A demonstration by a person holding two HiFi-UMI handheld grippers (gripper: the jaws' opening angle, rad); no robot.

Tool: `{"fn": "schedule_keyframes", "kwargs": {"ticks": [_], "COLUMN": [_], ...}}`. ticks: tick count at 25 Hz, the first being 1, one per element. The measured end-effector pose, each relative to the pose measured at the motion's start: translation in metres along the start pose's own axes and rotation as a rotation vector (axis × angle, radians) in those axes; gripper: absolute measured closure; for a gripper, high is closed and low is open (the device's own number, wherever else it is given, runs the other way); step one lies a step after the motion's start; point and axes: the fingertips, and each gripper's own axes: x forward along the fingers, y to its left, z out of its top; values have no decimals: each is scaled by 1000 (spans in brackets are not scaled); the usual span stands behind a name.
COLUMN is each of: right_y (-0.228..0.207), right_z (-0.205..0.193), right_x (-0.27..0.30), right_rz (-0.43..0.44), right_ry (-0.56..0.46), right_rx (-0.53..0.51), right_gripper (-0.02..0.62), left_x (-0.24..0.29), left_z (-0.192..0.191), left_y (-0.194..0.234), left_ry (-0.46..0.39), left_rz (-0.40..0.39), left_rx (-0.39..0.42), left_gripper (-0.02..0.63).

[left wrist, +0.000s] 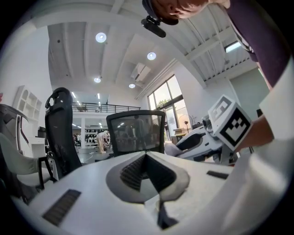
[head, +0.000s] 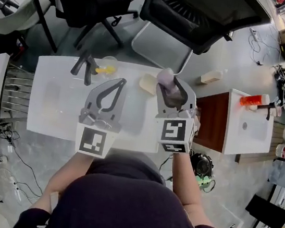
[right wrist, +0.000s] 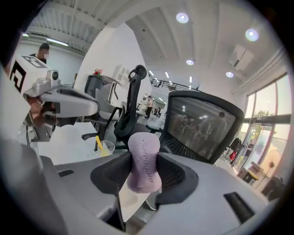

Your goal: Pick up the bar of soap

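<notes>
A lilac, waisted bar of soap [right wrist: 144, 160] stands upright between the black pads of my right gripper [right wrist: 145, 173], which is shut on it and raised off the table. From the head view the soap [head: 165, 77] shows at the tip of the right gripper [head: 170, 87], over the white table's [head: 53, 109] far right part. My left gripper [head: 119, 83] hovers beside it over the table's middle. Its jaws meet at the tips with nothing between them, as the left gripper view [left wrist: 147, 158] also shows.
A clear cup with a yellow straw [head: 106, 69] and a black tool [head: 85, 66] sit at the table's far edge. A pale cream block [head: 148, 83] lies left of the soap. Black office chairs [head: 198, 13] stand beyond. A brown stand [head: 212, 120] adjoins the right.
</notes>
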Motion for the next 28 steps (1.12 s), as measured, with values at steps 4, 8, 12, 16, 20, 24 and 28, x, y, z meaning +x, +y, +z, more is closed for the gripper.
{"fn": "schedule_keyframes", "kwargs": {"ticks": [4,8,12,16,20,24,28], "right_y": [-13,-25,-33,-37,-38,-35,-34], "right_z": [25,49,69,90,103,107,111], "right_x": [-22,-46,-68,-85,-97,-108,-117], "right_rz": [-70,-128,-175,-209,-233,-251,-263], "right_ry": [-104,-203,-297,-373,-434,-468,-503], "right_rx": [67,128,199,238,278,315,334], "right_gripper": [403,403,403,402,402,402,402], "left_x": [-8,-14,-20,-27,-37,-48,-49], "left_z": [22,41,62,78,90,89,90], "left_y": [3,5,11,21,32,39,45], "left_ry": [-40,-60,-99,-116,-137,-123,-128], "left_rz": [24,36,52,66,96,102,99], "left_rx": [3,8,2,12,7,10,6], "left_gripper": [606,606,606,606,606,606,606]}}
